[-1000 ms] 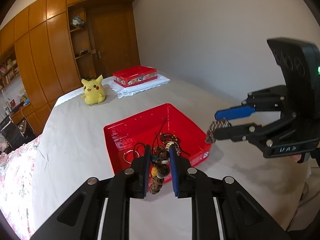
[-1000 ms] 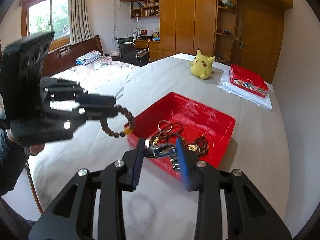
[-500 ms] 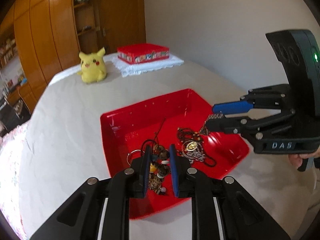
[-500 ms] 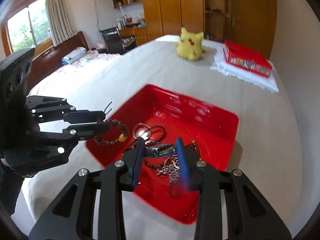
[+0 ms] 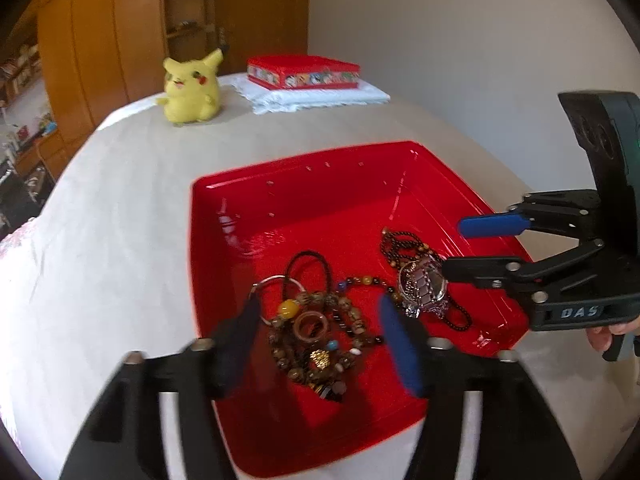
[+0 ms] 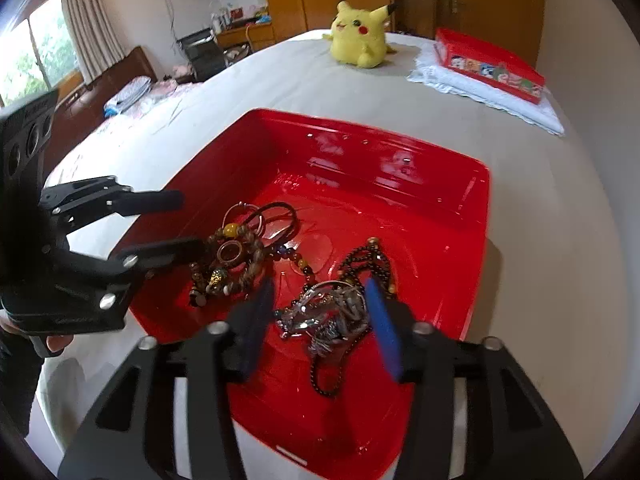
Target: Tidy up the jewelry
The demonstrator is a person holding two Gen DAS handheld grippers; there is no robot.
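Observation:
A red tray (image 5: 328,196) (image 6: 400,152) sits on the white bed. A brown beaded bracelet (image 5: 316,332) (image 6: 232,256) lies in the tray between my left gripper's open jaws. My left gripper (image 5: 320,332) (image 6: 180,220) is open just over it. A silver chain piece (image 5: 422,284) (image 6: 328,312) lies in the tray between my right gripper's open jaws. My right gripper (image 6: 318,316) (image 5: 452,248) is open above it. Dark bead necklaces (image 5: 400,240) and a key ring (image 5: 276,280) lie beside them.
A yellow Pikachu plush (image 5: 192,88) (image 6: 360,36) stands at the far end of the bed. A red box (image 5: 304,70) (image 6: 488,64) rests on a folded white cloth (image 5: 320,96). Wooden wardrobes (image 5: 120,40) and a white wall stand behind.
Both grippers came down over the tray and opened. The bead bracelet dropped from the left and the silver chain piece from the right; both now lie in the tray.

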